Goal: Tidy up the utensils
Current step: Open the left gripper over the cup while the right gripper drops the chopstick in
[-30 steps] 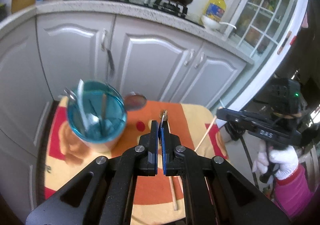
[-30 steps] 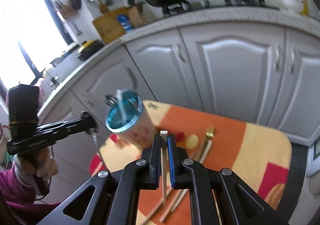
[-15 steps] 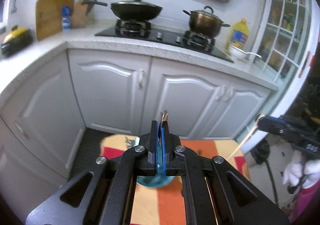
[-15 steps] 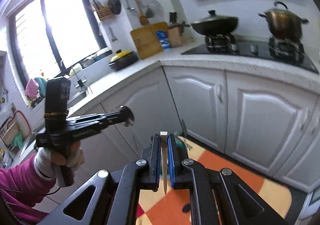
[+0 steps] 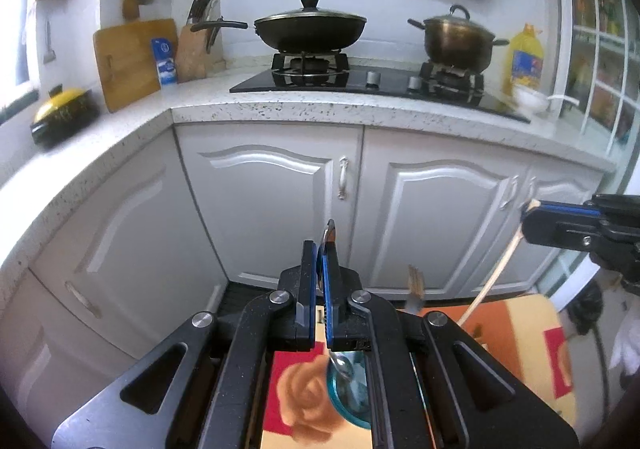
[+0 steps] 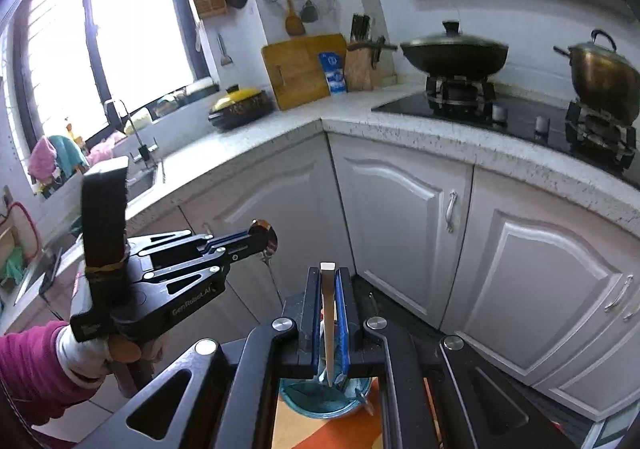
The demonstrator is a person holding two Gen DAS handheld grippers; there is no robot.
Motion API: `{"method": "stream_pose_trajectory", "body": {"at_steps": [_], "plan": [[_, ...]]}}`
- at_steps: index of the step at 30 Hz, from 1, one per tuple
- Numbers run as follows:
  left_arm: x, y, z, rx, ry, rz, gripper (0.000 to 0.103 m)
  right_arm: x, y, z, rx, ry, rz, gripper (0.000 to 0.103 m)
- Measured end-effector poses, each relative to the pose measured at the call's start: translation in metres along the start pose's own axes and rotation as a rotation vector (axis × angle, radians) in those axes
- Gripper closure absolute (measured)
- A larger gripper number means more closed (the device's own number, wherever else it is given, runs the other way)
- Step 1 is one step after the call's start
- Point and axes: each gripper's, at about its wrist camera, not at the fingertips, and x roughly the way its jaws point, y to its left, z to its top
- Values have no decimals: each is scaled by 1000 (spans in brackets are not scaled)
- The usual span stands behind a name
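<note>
The right gripper is clamped on a pale chopstick that stands upright between its blue pads, the lower tip hanging over a teal cup on an orange mat. To the left, the left gripper — held by a white-gloved hand with a pink sleeve — pinches a metal spoon, its handle hanging down. White cabinets and a speckled counter fill the background.
</note>
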Motion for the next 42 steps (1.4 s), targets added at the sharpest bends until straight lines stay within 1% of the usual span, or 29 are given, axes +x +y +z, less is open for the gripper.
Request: {"method": "stream_pose_trajectory", "body": {"at_steps": [2, 6, 10, 15, 19, 22, 24, 25, 26, 27, 28, 30, 31, 33, 35, 42], "plan": [[9, -2, -4, 10, 12, 14, 102, 11, -5, -4, 1, 18, -15, 97], [22, -10, -14, 59, 26, 43, 102, 32, -19, -16, 23, 62, -15, 97], [35, -19, -26, 76, 64, 32, 102, 53, -28, -29, 43, 112, -8, 97], [49, -29, -38, 87, 106, 16, 102, 72, -36, -40, 63, 154, -6, 97], [58, -29, -42, 61, 139, 2, 101, 80, -41, -47, 83, 176, -5, 97], [59, -25, -40, 20, 167, -29, 101, 85, -45, -52, 105, 187, -4, 96], [59, -23, -40, -10, 181, -42, 100, 84, -48, -53, 119, 189, -7, 93], [59, -23, -40, -16, 182, -48, 100, 83, -49, -53, 123, 188, -4, 86], [57, -22, -39, -25, 182, -52, 97, 81, -50, -54, 129, 183, 2, 76], [55, -22, -39, -31, 184, -56, 93, 79, -50, -55, 132, 182, 5, 72], [54, -21, -40, -40, 192, -62, 91, 77, -49, -56, 135, 182, 7, 69], [50, -21, -40, -58, 197, -77, 84, 74, -49, -58, 135, 184, 5, 69], [47, -21, -40, -63, 193, -85, 83, 72, -49, -59, 135, 184, 2, 69], [41, -23, -39, -64, 183, -86, 74, 68, -48, -61, 141, 183, 1, 69], [36, -23, -40, -73, 178, -90, 70, 64, -47, -63, 146, 179, -2, 69], [23, -28, -45, -71, 177, -71, 69, 49, -37, -71, 135, 164, -29, 67]]}}
